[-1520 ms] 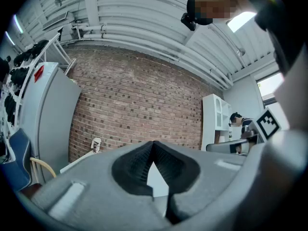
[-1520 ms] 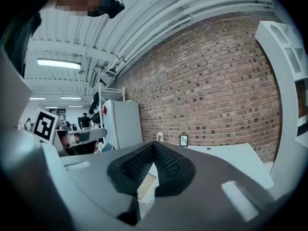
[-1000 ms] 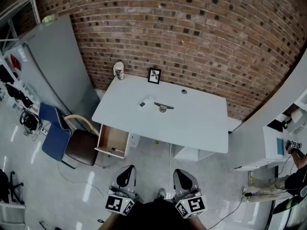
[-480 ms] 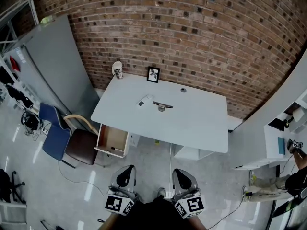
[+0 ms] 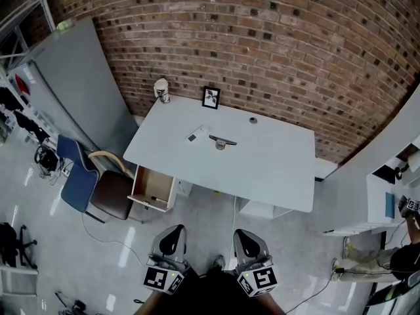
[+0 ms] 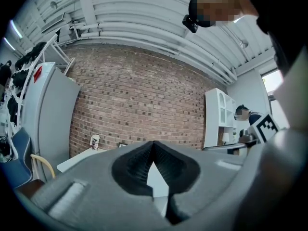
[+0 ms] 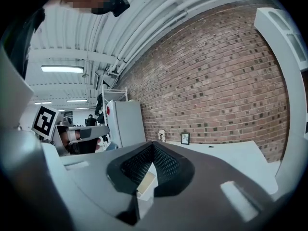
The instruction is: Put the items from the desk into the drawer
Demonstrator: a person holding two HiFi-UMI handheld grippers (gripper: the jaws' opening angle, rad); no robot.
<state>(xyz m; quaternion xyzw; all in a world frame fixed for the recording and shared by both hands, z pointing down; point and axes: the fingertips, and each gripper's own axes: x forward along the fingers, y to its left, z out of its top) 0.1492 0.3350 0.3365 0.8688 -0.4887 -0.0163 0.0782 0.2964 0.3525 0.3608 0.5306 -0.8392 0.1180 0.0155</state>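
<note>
Glossy grey floor [image 5: 111, 254] lies nearest, where the left gripper [image 5: 172, 236] and right gripper [image 5: 247, 236] are held low, each ribbed black jaw pair pressed together on nothing, probably because the person stands well back. Beyond, a wooden drawer [image 5: 140, 190] sits pulled open under the smooth pale desk [image 5: 269, 166], ready for the small white block [image 5: 194, 136] and dark bar-shaped item [image 5: 222, 142] lying there. Rough brick wall [image 5: 275, 38] rises behind.

A brick wall [image 5: 262, 38] fills twelve o'clock, a tall grey cabinet [image 5: 72, 84] stands at ten, a blue chair [image 5: 75, 179] and a brown chair [image 5: 113, 199] sit side by side at nine, white shelving [image 5: 394, 182] rises at three, and a person [image 5: 407, 258] stands at four.
</note>
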